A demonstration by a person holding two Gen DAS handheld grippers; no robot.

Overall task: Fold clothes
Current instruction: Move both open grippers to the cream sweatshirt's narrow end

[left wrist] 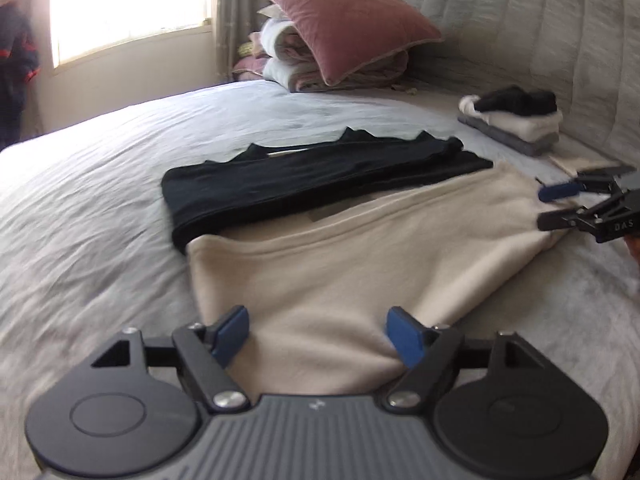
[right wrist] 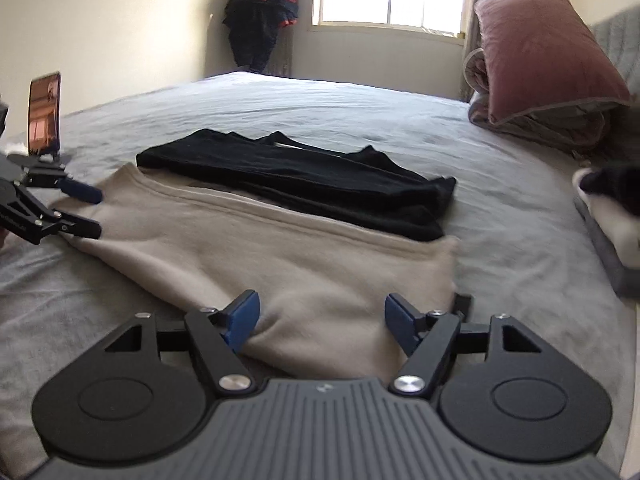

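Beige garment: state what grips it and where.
Nothing grips it. The left gripper and right gripper stand open over the beige garment's near edge, pads apart.

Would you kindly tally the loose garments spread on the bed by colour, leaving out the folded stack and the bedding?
Black: 1, the black garment lying beyond the beige one.
Beige: 1, the beige garment nearest the grippers.
Total: 2

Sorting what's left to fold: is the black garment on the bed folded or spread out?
Folded. The black garment lies as a narrow, layered strip beyond the beige top.
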